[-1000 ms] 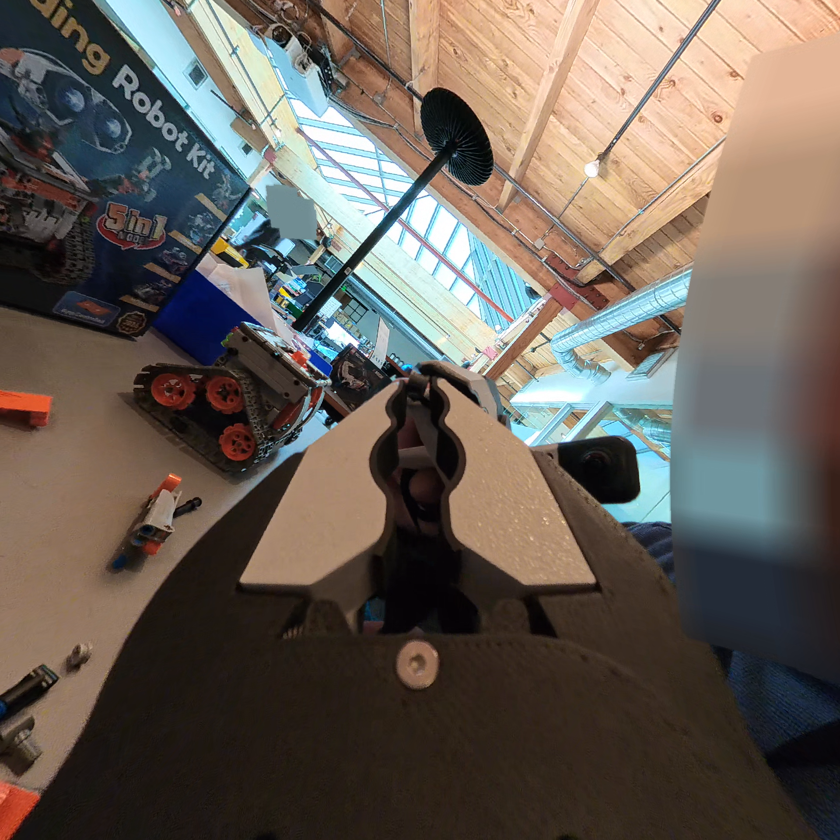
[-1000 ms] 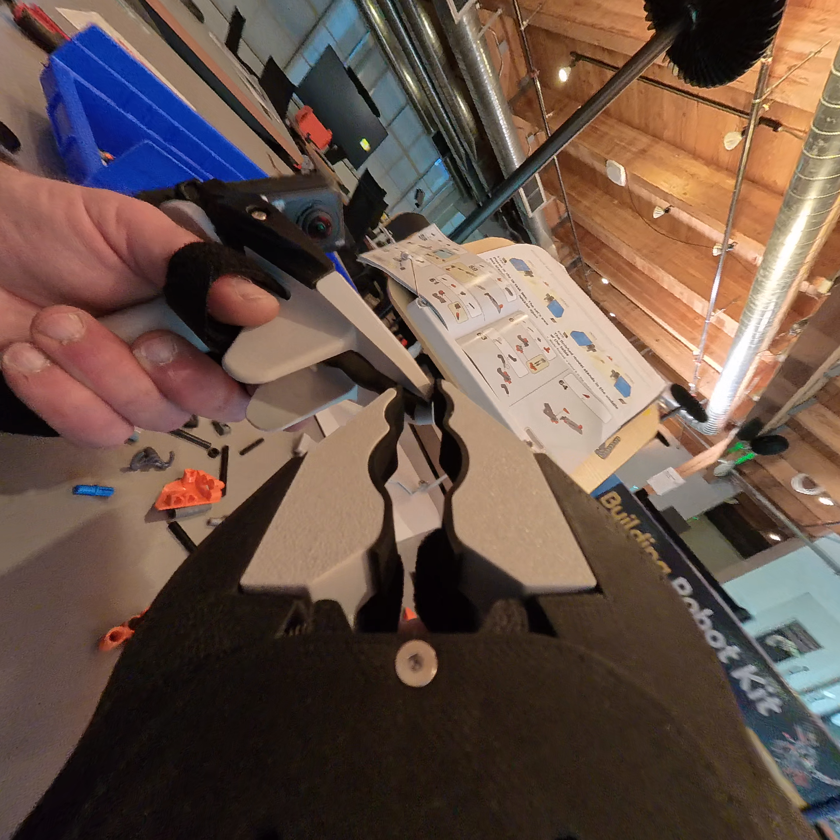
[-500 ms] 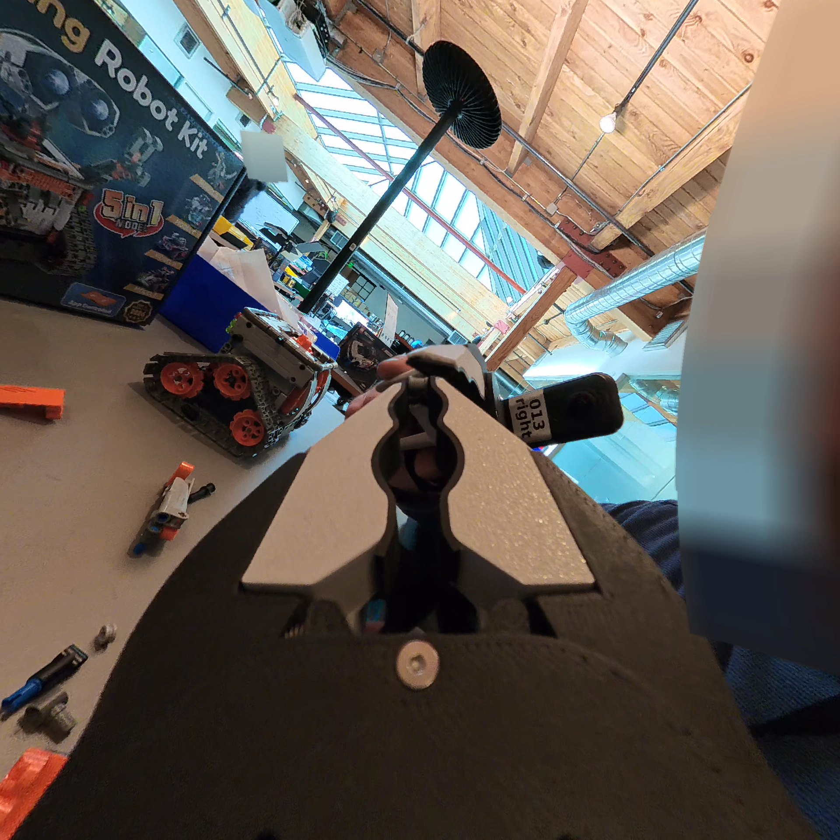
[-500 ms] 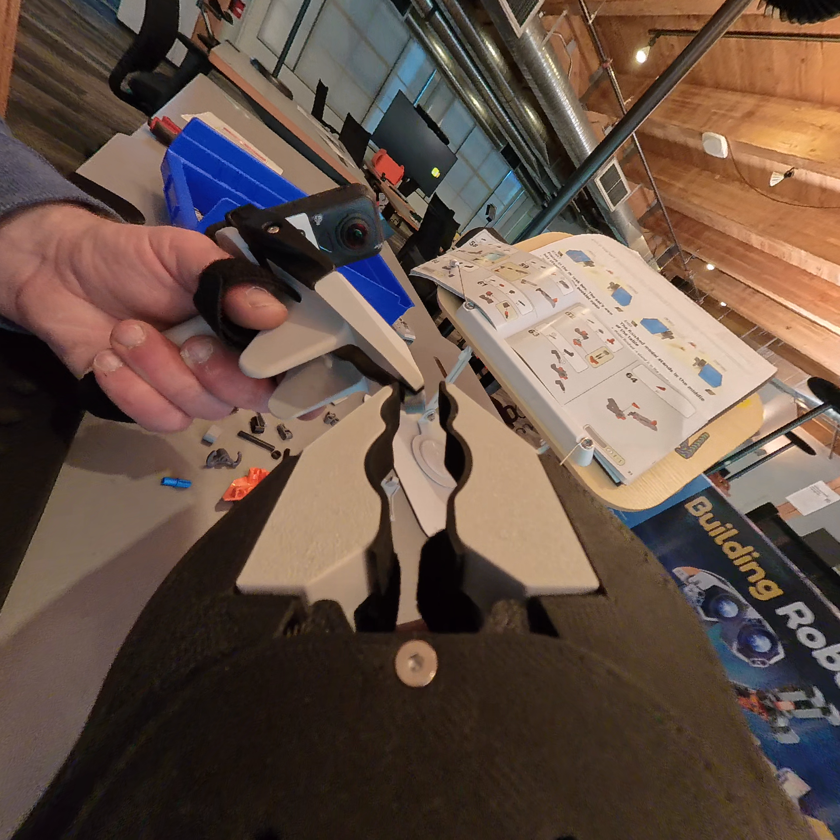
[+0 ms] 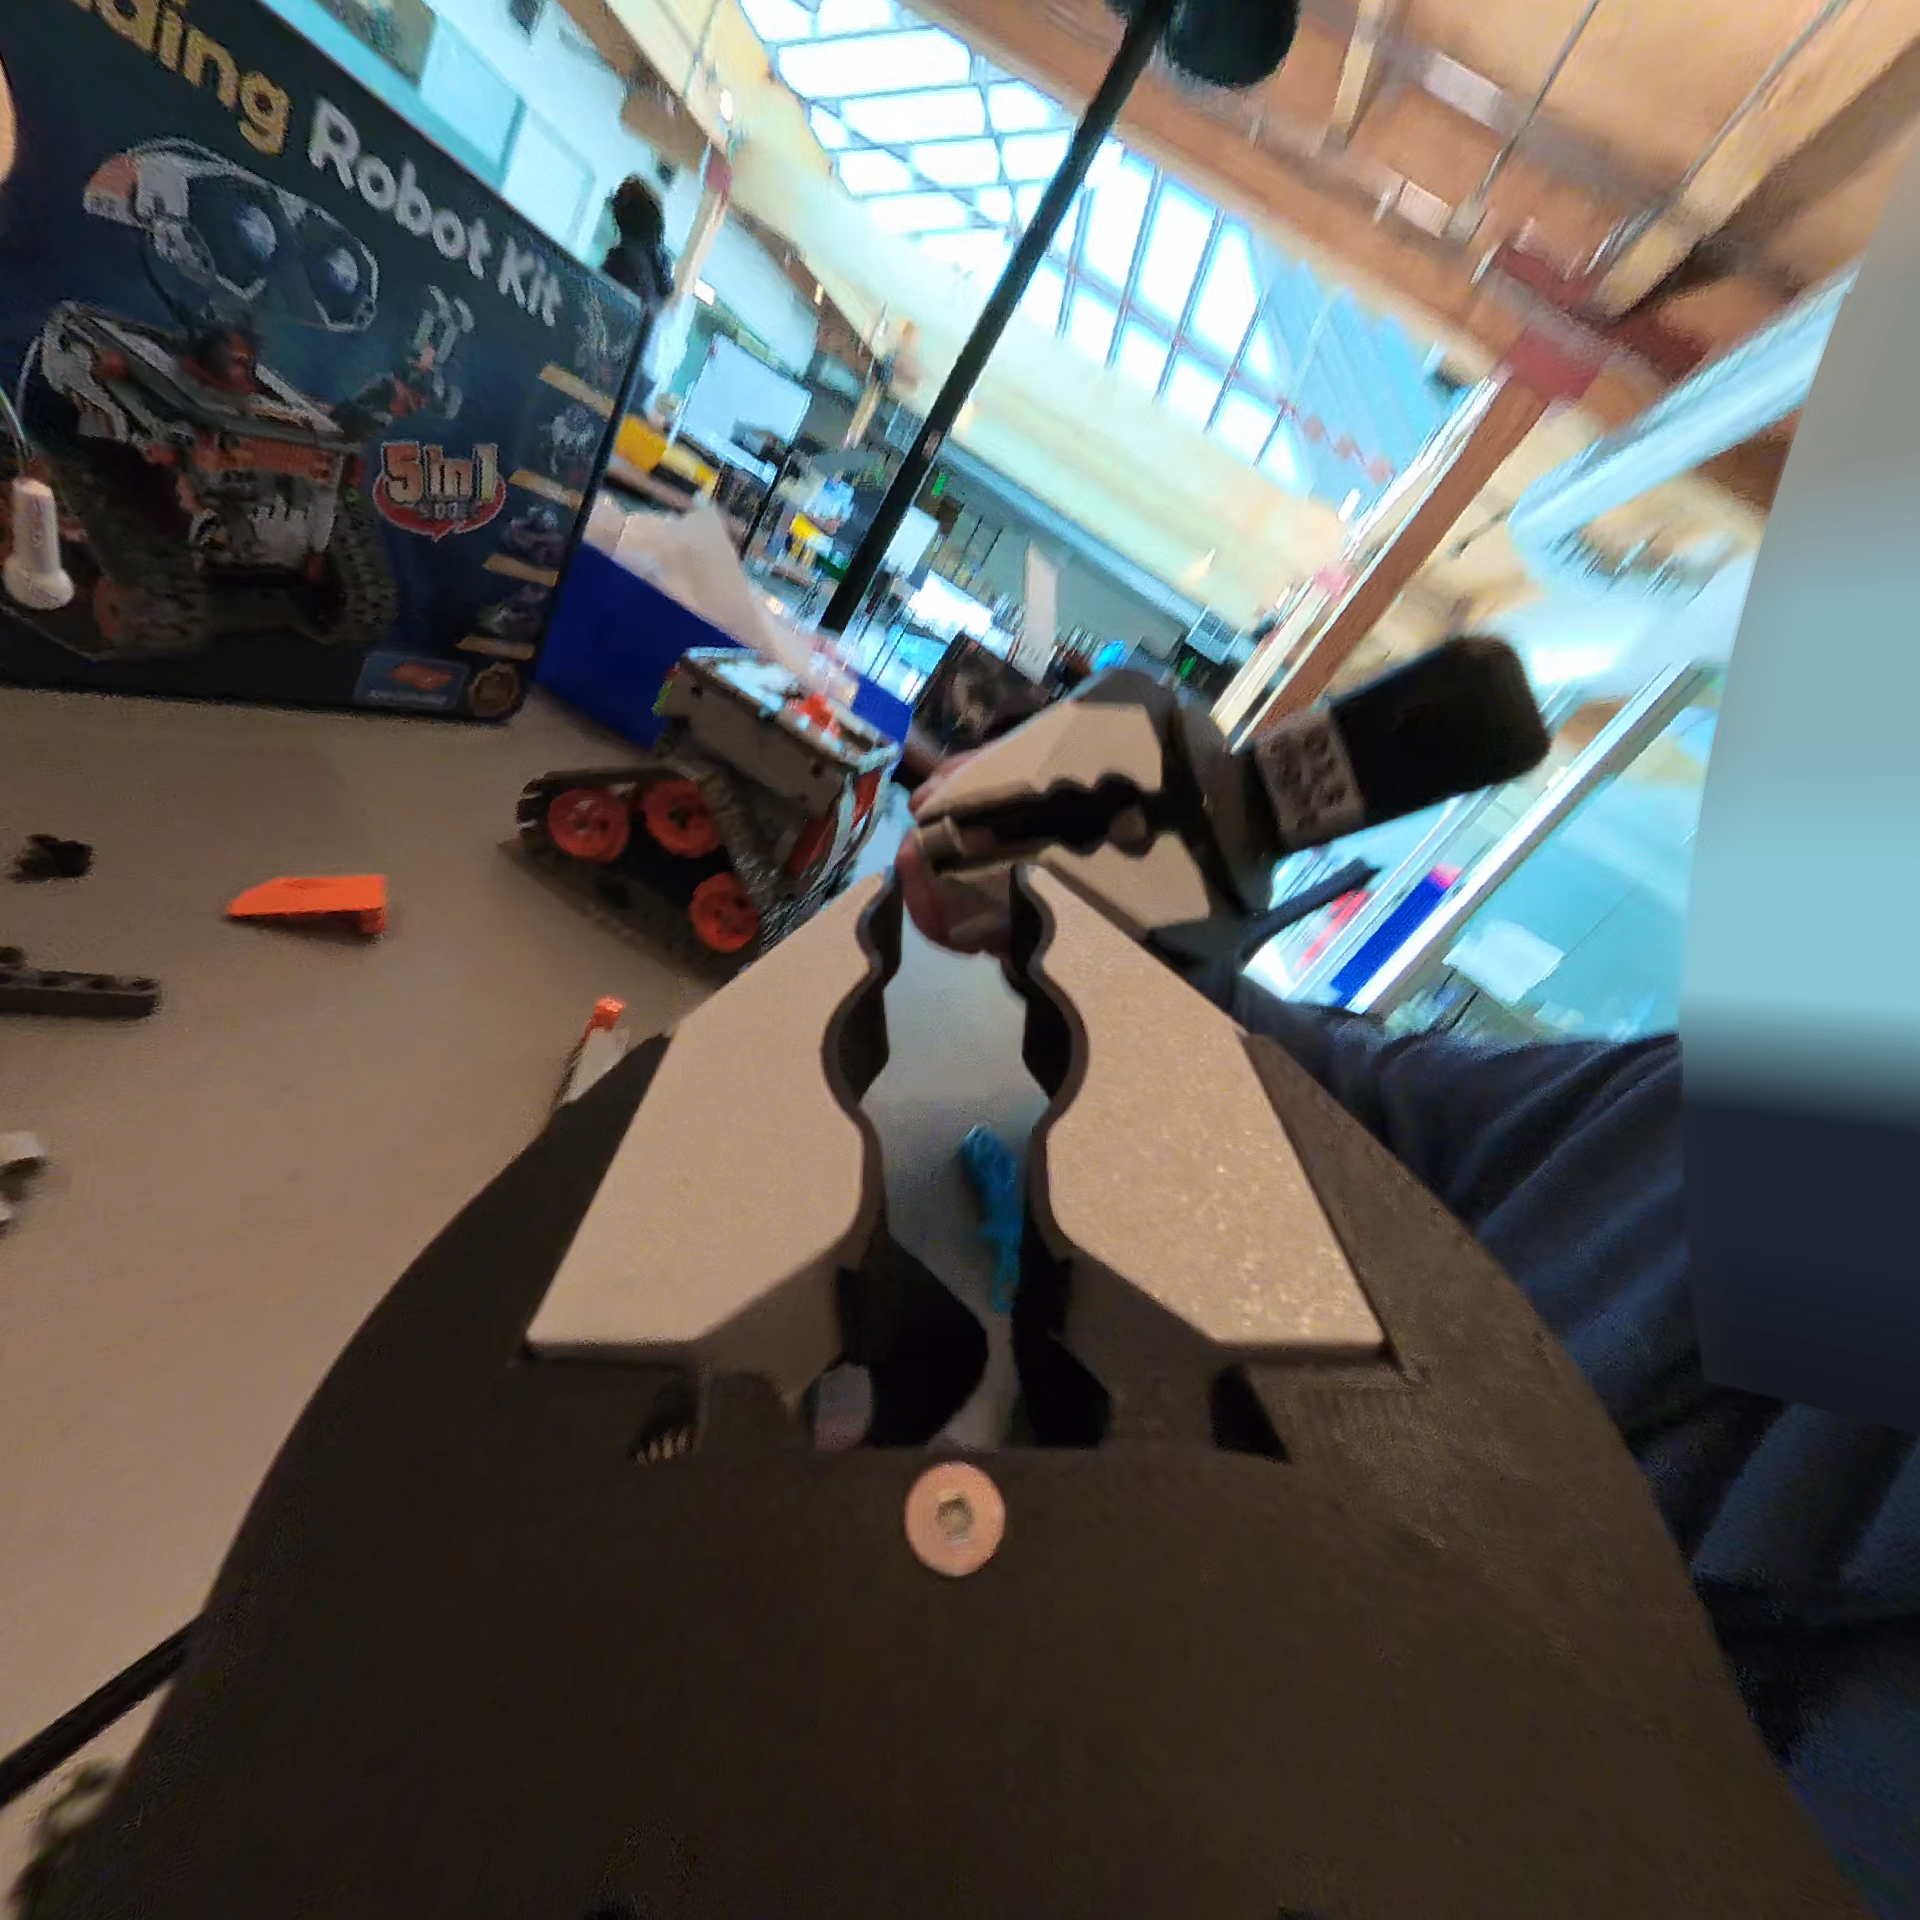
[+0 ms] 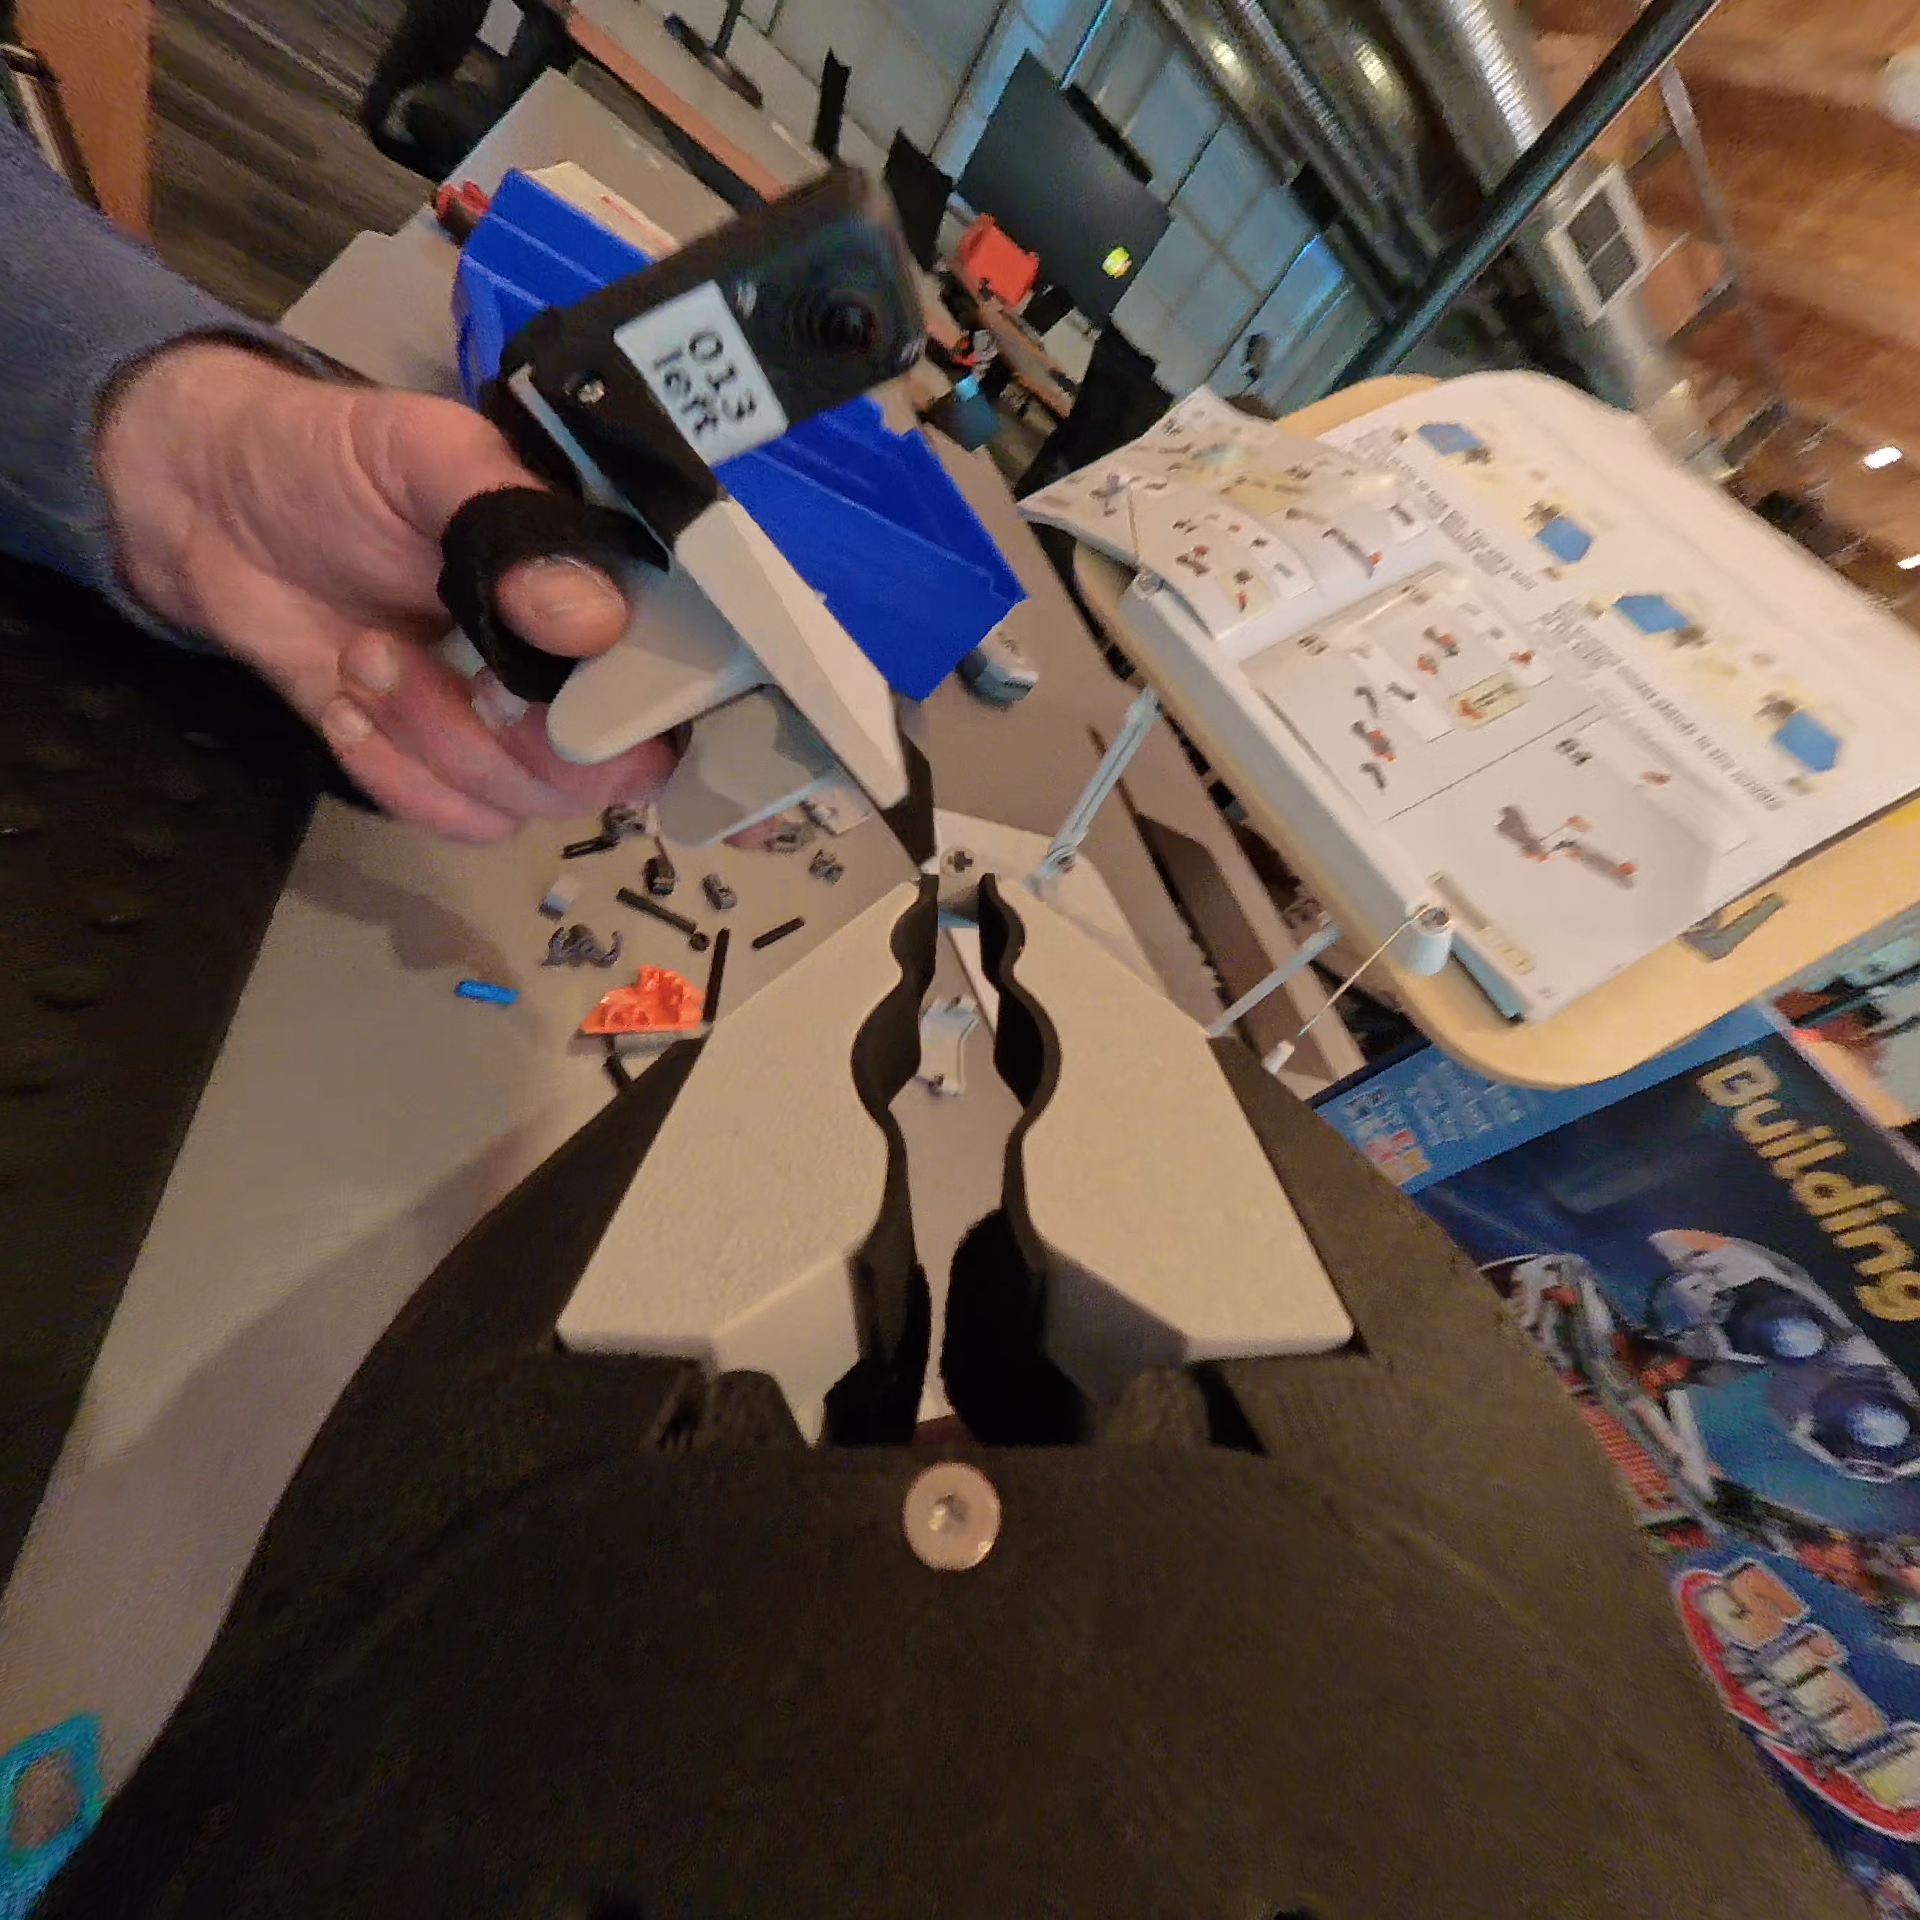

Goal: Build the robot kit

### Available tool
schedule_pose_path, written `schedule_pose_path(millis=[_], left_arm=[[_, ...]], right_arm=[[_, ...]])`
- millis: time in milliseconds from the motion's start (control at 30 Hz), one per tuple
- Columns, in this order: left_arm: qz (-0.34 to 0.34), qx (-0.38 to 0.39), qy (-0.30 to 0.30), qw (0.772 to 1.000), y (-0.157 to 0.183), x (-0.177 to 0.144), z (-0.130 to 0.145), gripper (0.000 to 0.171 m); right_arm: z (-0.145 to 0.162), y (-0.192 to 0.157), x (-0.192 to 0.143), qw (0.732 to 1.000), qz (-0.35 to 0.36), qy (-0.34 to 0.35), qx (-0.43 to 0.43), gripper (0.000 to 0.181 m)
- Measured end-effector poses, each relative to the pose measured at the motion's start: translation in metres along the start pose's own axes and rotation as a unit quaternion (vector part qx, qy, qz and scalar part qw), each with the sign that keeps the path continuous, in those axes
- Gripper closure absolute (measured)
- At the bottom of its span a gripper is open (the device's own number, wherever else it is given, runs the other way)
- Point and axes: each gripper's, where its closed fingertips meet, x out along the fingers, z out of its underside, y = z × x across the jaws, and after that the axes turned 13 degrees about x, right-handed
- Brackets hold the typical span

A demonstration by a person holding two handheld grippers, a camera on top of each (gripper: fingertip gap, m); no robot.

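Mostly blurred | left gripper (image 5: pixel 954 899) fingers apart, empty | right gripper (image 6: pixel 956 888) fingers nearly together, empty

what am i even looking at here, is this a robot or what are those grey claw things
No robot: a person holds a hand-worked two-finger gripper in each hand, each with its own camera looking along its fingers. In the left wrist view, the left gripper stands slightly open and holds nothing; the right gripper shows beyond it. In the right wrist view, the right gripper looks almost shut, also empty, with the person's hand on the other tool. On the table lie a tracked toy vehicle, small loose parts, and an open instruction booklet on a stand.
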Motion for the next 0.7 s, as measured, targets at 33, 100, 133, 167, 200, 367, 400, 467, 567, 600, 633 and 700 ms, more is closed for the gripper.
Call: schedule_pose_path(millis=[33, 100, 133, 167, 200, 367, 400, 467, 567, 600, 633, 700], left_arm=[[-0.006, 0.029, -0.033, 0.999, 0.000, -0.001, 0.008, 0.150], [-0.024, 0.088, -0.102, 0.991, -0.002, -0.006, 0.026, 0.147], [-0.021, 0.122, -0.145, 0.982, 0.000, -0.009, 0.039, 0.149], [-0.018, 0.149, -0.191, 0.970, 0.000, -0.012, 0.054, 0.149], [-0.023, 0.177, -0.233, 0.956, -0.002, -0.016, 0.068, 0.151], [0.000, 0.248, -0.374, 0.894, -0.005, -0.024, 0.124, 0.154], [-0.003, 0.259, -0.384, 0.886, -0.008, -0.024, 0.129, 0.156], [0.006, 0.262, -0.406, 0.875, -0.010, -0.025, 0.139, 0.156], [0.003, 0.269, -0.420, 0.867, -0.015, -0.025, 0.146, 0.157], [0.002, 0.269, -0.420, 0.867, -0.015, -0.024, 0.148, 0.157], [0.002, 0.271, -0.422, 0.865, -0.016, -0.024, 0.149, 0.157], [0.001, 0.278, -0.422, 0.863, -0.017, -0.022, 0.151, 0.157]], right_arm=[[0.005, -0.003, -0.001, 1.000, -0.026, -0.009, 0.011, 0.176], [0.018, -0.014, -0.005, 0.995, -0.088, -0.035, 0.037, 0.176], [0.031, -0.021, -0.007, 0.989, -0.122, -0.068, 0.045, 0.176], [0.042, -0.028, -0.009, 0.982, -0.154, -0.095, 0.046, 0.176], [0.050, -0.035, -0.011, 0.978, -0.178, -0.105, 0.041, 0.176], [0.086, -0.065, -0.015, 0.945, -0.275, -0.171, 0.038, 0.176], [0.089, -0.068, -0.014, 0.941, -0.284, -0.177, 0.038, 0.176], [0.092, -0.074, -0.013, 0.933, -0.306, -0.181, 0.045, 0.176], [0.096, -0.079, -0.010, 0.926, -0.327, -0.184, 0.047, 0.176], [0.099, -0.080, -0.009, 0.923, -0.332, -0.189, 0.048, 0.176], [0.101, -0.080, -0.008, 0.921, -0.336, -0.191, 0.046, 0.176], [0.104, -0.082, -0.007, 0.916, -0.349, -0.192, 0.051, 0.176]])
